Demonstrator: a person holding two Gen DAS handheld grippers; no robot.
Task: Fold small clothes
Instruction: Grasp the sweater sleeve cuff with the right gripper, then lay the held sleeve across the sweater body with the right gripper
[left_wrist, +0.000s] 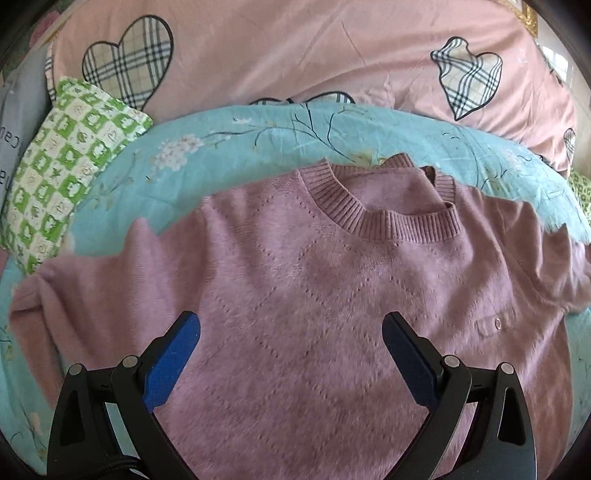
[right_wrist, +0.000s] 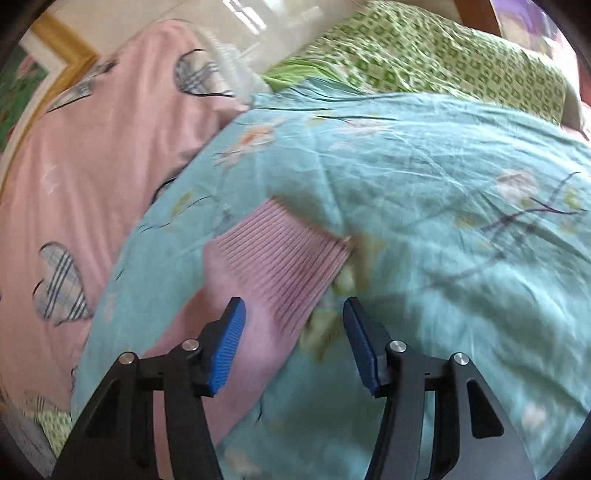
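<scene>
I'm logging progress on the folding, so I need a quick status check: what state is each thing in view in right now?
sweater: spread flat, front up, unfolded.
sleeve cuff: stretched out flat on the quilt, ungripped.
left gripper: open, empty, over the sweater's chest.
right gripper: open, empty, jaws near the cuff.
teal quilt: spread under the sweater, wrinkled.

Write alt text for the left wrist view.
A pink knitted sweater lies spread flat, neck away from the camera, on a turquoise floral quilt. The left hand-held gripper hangs open above its chest, holding nothing. Behind are a pink heart-patterned cover and a green checked pillow.
</scene>
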